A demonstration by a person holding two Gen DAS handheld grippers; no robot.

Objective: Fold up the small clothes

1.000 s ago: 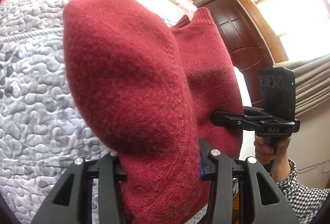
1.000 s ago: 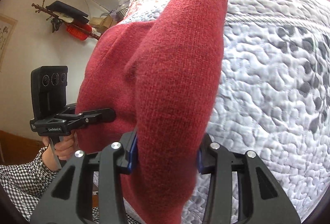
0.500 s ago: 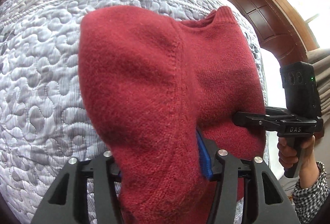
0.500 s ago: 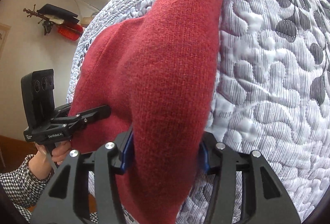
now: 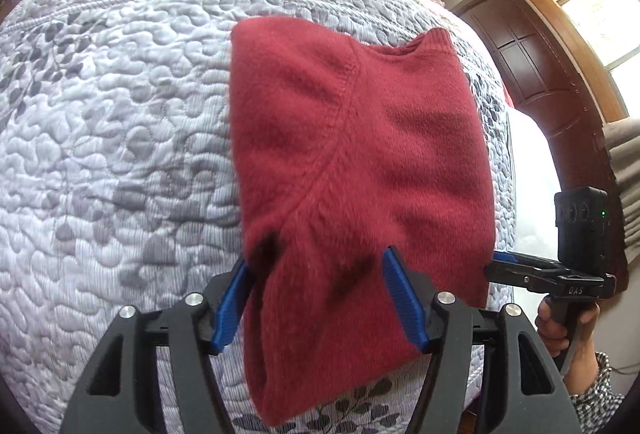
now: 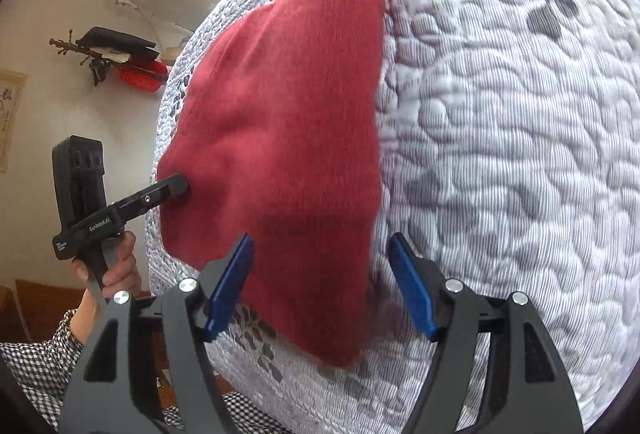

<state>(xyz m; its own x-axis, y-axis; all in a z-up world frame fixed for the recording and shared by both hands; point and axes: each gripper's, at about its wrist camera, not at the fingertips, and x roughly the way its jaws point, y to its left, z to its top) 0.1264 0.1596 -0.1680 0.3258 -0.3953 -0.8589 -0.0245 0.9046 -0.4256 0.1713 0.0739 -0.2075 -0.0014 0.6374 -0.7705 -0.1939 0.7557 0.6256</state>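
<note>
Both grippers just let go: left gripper (image 5: 316, 298) and right gripper (image 6: 320, 286) now gape open, fabric loose between the blue pads. Red sweater (image 5: 360, 162) lies folded on the quilted bed (image 5: 120, 154), centre frame; this fold looks done. Bed edge sits lower right, w/ plenty of quilt free upper left.

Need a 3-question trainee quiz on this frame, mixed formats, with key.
1. True or false: the left tongs are shut on the red sweater.
2. The sweater lies on: A) a wooden table B) a grey quilt C) a tiled floor.
3. Fill in: the right tongs are ____ (open/shut).

Key: 1 false, both tongs stand open around the near edge of the sweater; 2 B; 3 open.
</note>
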